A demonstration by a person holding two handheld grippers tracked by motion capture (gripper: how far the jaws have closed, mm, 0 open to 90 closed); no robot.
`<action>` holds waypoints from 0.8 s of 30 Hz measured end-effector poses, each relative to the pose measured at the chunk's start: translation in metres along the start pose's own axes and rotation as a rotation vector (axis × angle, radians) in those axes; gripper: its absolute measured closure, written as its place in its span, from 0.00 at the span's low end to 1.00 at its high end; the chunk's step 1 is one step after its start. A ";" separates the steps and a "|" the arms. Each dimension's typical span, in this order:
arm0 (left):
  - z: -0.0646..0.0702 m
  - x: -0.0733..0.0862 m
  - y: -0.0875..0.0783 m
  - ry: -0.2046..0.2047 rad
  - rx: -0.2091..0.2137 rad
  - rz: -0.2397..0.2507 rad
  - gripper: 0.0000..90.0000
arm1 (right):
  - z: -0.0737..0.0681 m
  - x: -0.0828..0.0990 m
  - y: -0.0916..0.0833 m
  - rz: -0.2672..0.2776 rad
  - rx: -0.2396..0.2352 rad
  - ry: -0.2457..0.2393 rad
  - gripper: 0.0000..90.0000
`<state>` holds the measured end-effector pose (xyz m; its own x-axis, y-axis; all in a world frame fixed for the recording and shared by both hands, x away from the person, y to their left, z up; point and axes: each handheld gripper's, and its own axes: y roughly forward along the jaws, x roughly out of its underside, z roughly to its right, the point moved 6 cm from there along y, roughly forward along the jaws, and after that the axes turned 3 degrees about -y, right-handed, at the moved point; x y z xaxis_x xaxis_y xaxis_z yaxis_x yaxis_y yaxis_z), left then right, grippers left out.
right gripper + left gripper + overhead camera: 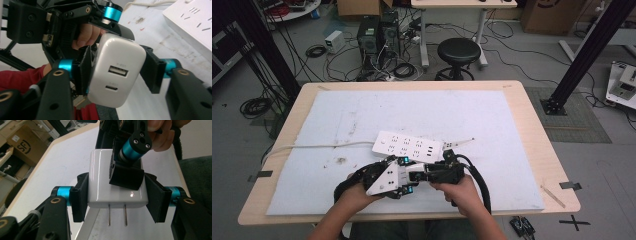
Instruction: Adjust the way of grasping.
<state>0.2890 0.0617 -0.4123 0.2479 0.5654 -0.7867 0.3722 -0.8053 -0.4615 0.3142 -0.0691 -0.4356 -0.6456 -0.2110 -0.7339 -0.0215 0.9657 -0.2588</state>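
A white USB charger (105,177) sits between both grippers just above the table's front middle. My left gripper (116,197) is shut on its two sides, and the two flat prongs (125,215) point back toward that camera. My right gripper (116,72) comes from the opposite end, facing the charger's (117,57) two USB ports, with a pad against each side. In the left gripper view one of its pads (126,176) lies on the charger's top face. In the high view the two grippers meet tip to tip at the charger (416,172).
A white power strip (408,146) lies just beyond the grippers on the pale mat (362,115), its cable (312,146) running off to the left. The wooden table edge (412,217) is close to the hands. A stool (458,52) and computers stand on the floor beyond.
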 end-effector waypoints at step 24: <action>-0.008 -0.003 -0.016 -0.082 -0.037 0.031 0.26 | 0.010 0.000 -0.014 0.010 0.056 0.054 0.70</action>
<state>0.2895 0.0746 -0.3986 0.1865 0.5229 -0.8317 0.3990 -0.8139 -0.4223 0.3228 -0.0842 -0.4382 -0.6858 -0.1911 -0.7022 0.0270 0.9575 -0.2870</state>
